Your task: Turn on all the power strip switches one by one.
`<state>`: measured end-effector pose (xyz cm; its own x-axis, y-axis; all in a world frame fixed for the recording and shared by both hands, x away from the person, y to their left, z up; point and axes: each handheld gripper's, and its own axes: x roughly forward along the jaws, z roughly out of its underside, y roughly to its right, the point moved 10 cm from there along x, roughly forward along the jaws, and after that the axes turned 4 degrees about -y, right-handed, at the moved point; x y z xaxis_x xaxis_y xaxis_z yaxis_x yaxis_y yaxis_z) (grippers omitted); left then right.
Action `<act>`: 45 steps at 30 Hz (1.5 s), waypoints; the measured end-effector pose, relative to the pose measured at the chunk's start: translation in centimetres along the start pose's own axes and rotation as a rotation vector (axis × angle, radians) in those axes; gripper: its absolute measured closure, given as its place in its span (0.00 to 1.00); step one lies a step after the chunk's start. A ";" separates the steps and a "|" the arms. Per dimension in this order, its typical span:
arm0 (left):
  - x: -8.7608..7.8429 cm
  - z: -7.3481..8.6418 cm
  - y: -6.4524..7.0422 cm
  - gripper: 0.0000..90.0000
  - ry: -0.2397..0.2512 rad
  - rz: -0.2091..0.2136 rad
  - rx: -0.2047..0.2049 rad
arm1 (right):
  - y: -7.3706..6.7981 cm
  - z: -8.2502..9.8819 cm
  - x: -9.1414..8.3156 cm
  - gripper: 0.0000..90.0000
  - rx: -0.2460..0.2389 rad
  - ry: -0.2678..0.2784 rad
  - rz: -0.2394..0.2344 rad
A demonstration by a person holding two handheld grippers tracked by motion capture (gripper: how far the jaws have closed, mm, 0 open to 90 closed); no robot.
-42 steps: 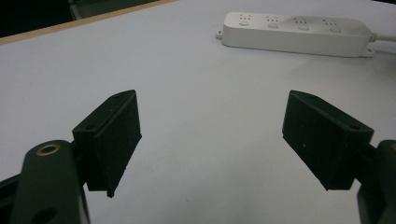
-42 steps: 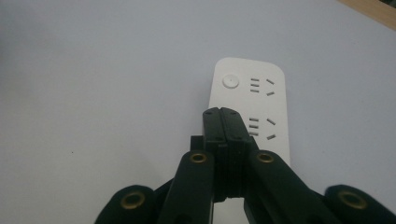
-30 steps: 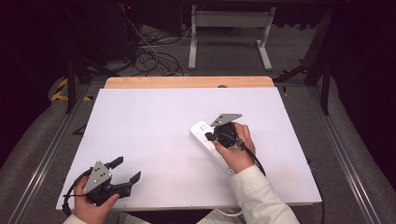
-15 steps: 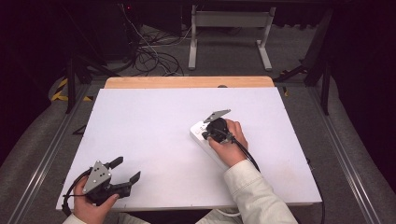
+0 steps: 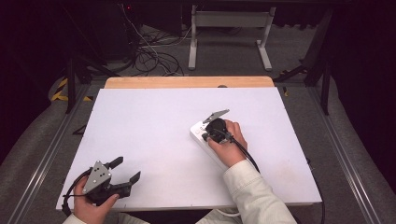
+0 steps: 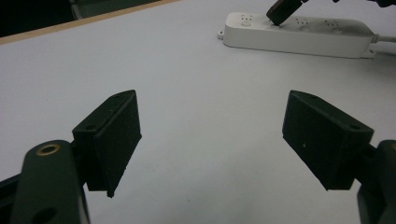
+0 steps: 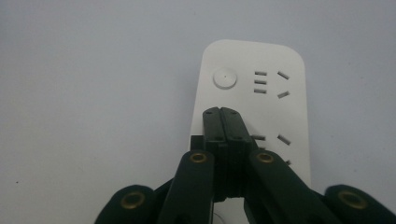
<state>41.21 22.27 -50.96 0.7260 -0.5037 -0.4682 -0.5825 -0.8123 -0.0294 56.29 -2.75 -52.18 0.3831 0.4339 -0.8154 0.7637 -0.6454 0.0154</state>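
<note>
A white power strip [image 5: 199,132] lies on the white table right of centre, its cord running toward the person. Above its far end is my right gripper [image 5: 207,136], tilted down with its jaws pressed together and nothing between them. In the right gripper view the shut tips [image 7: 222,113] hover just short of the strip's round button [image 7: 224,78], beside the socket slots on the power strip [image 7: 266,56]. My left gripper [image 5: 125,169] rests near the front left corner, jaws wide open and empty. The left gripper view looks between its open jaws [image 6: 210,135] at the power strip [image 6: 299,36] farther off.
The white table top [image 5: 154,121] has a wooden strip along its far edge [image 5: 187,82]. Beyond it on the dark floor are cables [image 5: 154,58] and a white metal frame [image 5: 229,28]. A grey rail [image 5: 42,158] runs along the table's left side.
My right gripper has shifted a little left and away along the power strip toward its far end, tilting down more. The left gripper has stayed put.
</note>
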 end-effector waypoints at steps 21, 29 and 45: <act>0.0 0.0 0.1 0.22 0.000 0.001 0.000 | -0.4 0.0 0.3 1.00 -0.040 -0.047 0.062; 0.0 0.0 0.1 0.22 0.001 0.003 0.001 | -0.4 0.1 0.3 1.00 -0.026 -0.054 0.063; 0.0 0.0 0.0 0.22 0.001 0.003 -0.004 | -0.6 -1.6 -1.5 1.00 -0.034 0.080 0.067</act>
<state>41.18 22.30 -50.94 0.7248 -0.5063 -0.4672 -0.5831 -0.8121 -0.0244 56.08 -1.95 -50.06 0.4737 0.4401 -0.7628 0.7512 -0.6540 0.0891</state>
